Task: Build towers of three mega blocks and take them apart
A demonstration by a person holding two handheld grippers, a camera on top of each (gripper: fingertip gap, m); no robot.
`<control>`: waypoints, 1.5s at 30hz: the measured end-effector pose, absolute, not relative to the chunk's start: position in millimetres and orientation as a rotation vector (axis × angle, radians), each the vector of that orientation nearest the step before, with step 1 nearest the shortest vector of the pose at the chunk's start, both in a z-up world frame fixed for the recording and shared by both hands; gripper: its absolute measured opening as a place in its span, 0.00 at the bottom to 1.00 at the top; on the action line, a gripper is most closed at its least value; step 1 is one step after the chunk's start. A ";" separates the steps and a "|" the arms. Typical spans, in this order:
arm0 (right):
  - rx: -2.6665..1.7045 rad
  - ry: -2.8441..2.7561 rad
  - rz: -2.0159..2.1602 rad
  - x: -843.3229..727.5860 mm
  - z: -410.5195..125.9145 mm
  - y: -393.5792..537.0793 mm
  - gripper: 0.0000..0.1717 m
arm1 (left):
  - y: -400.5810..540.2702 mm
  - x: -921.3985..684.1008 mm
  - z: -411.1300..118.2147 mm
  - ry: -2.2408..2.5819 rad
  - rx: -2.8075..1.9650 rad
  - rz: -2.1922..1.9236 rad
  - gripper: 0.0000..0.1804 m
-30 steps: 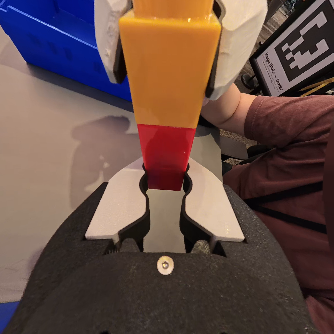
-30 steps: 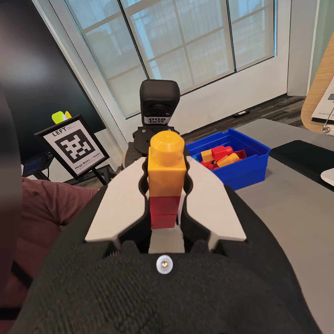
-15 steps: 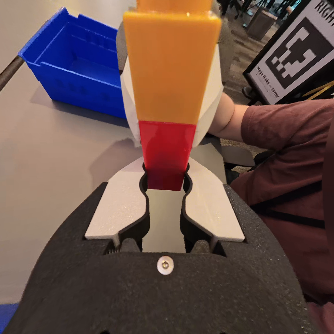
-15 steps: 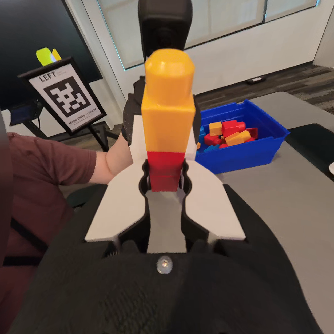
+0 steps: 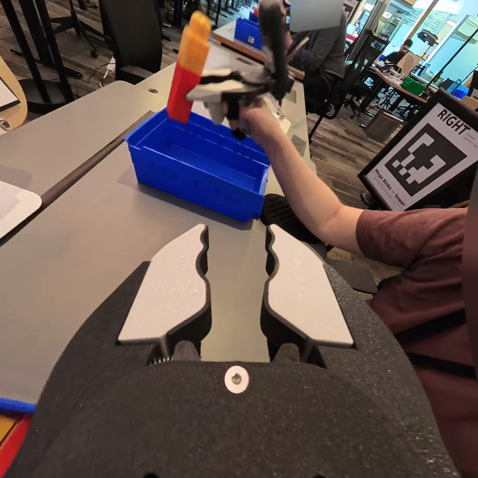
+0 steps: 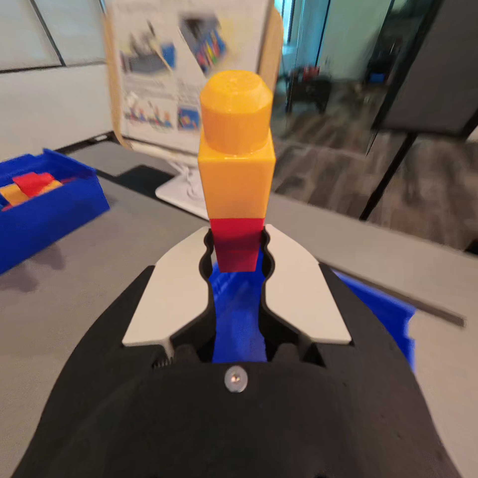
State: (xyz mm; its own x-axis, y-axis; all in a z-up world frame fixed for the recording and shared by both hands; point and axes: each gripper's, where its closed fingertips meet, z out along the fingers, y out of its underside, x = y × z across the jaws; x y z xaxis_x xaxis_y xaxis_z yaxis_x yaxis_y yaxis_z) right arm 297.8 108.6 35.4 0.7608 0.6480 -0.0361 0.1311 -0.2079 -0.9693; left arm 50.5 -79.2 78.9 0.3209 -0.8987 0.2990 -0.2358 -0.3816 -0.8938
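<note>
Tower [image 6: 236, 196] of orange and red blocks sits clenched at its red base in my right gripper [image 6: 236, 248], above the empty blue bin [image 5: 196, 178]; my left gripper [image 5: 236, 248] hangs released.

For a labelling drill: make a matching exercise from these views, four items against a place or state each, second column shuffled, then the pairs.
Items
1. left gripper
2. right gripper
3. orange block
4. blue bin with no blocks

Places or states
A. top of the tower
B. open, nothing between its fingers
C. on the grey table, below the raised tower
D. clamped on the tower's red block

Pairs: 1-B, 2-D, 3-A, 4-C
</note>
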 end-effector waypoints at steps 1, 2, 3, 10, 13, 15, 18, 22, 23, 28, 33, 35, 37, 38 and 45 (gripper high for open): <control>-1.803 -0.611 0.566 300.4 10.0 117.8 0.21 | -79.6 49.0 79.0 1.011 -1.818 -1.080 0.23; -1.858 -0.607 0.586 301.6 -13.8 125.4 0.21 | -79.5 47.4 79.6 1.008 -1.818 -1.073 0.23; -1.903 -0.603 0.590 301.9 -34.2 131.8 0.21 | -79.0 46.0 80.6 1.003 -1.816 -1.065 0.23; -2.049 -0.684 0.368 294.4 -100.1 148.1 0.21 | -81.2 42.1 80.9 1.011 -1.826 -1.037 0.23; -2.062 -0.720 0.357 283.6 -109.9 147.3 0.21 | -83.1 42.2 79.7 1.020 -1.835 -1.040 0.23; -2.077 -0.718 0.387 280.0 -112.7 145.2 0.21 | -83.3 41.2 78.1 1.020 -1.849 -1.034 0.23; -2.084 -0.726 0.383 280.3 -113.3 144.0 0.21 | -82.2 34.5 76.2 1.009 -1.877 -1.007 0.23; -2.106 -0.719 0.435 278.2 -114.0 142.1 0.26 | -69.7 -1.6 73.9 0.904 -1.963 -0.842 0.26; -2.109 -0.708 0.435 280.3 -112.0 142.8 0.31 | -65.0 -17.6 72.1 0.863 -1.990 -0.770 0.28; -2.057 -0.707 0.458 290.4 -85.2 139.8 0.35 | -46.8 -113.1 54.0 0.601 -2.146 -0.458 0.27; -2.018 -0.702 0.405 304.6 -54.2 135.1 0.35 | -33.0 -165.7 16.1 0.416 -2.335 -0.292 0.28; -2.005 -0.690 0.386 308.5 -42.4 132.8 0.35 | -14.9 -175.4 3.5 0.300 -2.365 -0.263 0.29; -1.986 -0.686 0.361 309.7 -31.4 130.4 0.36 | 5.5 -182.6 -11.1 0.193 -2.392 -0.210 0.30; -1.978 -0.688 0.347 309.5 -26.5 129.2 0.36 | 13.0 -185.5 -19.7 0.162 -2.414 -0.168 0.30; -1.956 -0.772 0.270 294.6 -10.7 118.5 0.35 | 25.1 -196.2 -64.3 0.181 -2.577 0.083 0.29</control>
State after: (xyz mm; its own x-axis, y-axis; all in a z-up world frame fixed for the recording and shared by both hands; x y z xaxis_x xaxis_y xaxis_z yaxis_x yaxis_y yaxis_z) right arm 294.6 118.5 -10.7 0.7736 0.6198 0.1318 0.4025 -0.3199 -0.8577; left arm -196.2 25.1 -64.3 0.9890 -0.1122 -0.0961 -0.1461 -0.8397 -0.5231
